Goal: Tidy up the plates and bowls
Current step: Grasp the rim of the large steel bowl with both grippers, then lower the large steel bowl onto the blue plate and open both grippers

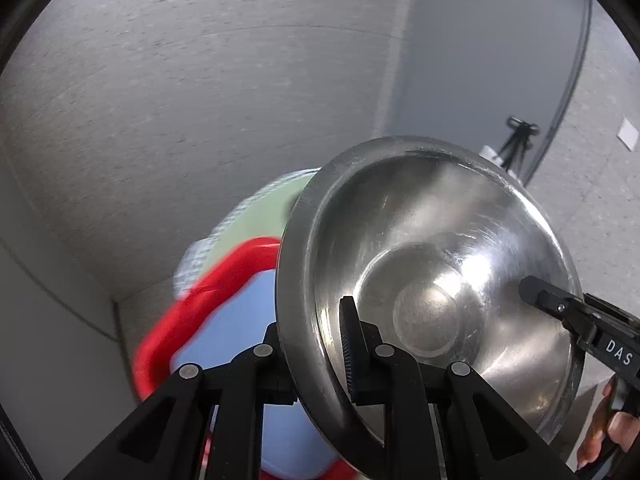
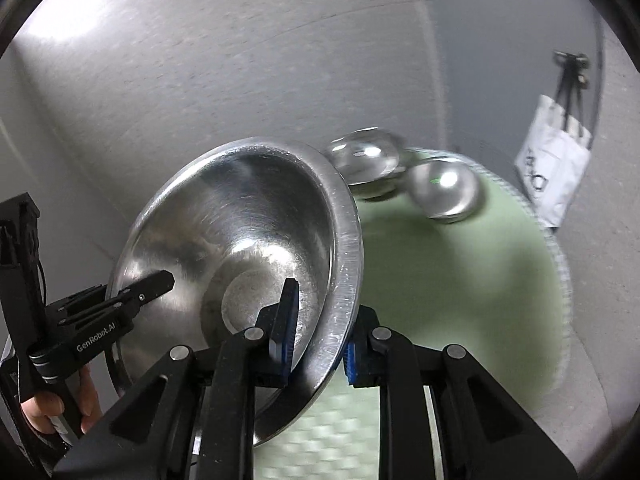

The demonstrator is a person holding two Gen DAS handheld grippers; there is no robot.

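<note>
A large steel bowl [image 1: 432,264] hangs tilted in the air, held by its rim from both sides. My left gripper [image 1: 316,352] is shut on its near-left rim, one finger inside the bowl and one outside. The right gripper [image 1: 560,308] reaches in from the right edge; one finger lies inside the bowl and the other is hidden behind it. In the right wrist view the same bowl [image 2: 240,240] sits between the blue pads of my right gripper [image 2: 320,340], which is shut on its right rim. The left gripper [image 2: 148,288] holds the opposite side.
Two smaller steel bowls [image 2: 364,160] [image 2: 444,192] lie upside down at the far side of a round pale green table top [image 2: 460,280]. A red-rimmed tub [image 1: 192,304] with something pale blue inside sits below left. A white bag [image 2: 552,168] and tripod stand by the wall.
</note>
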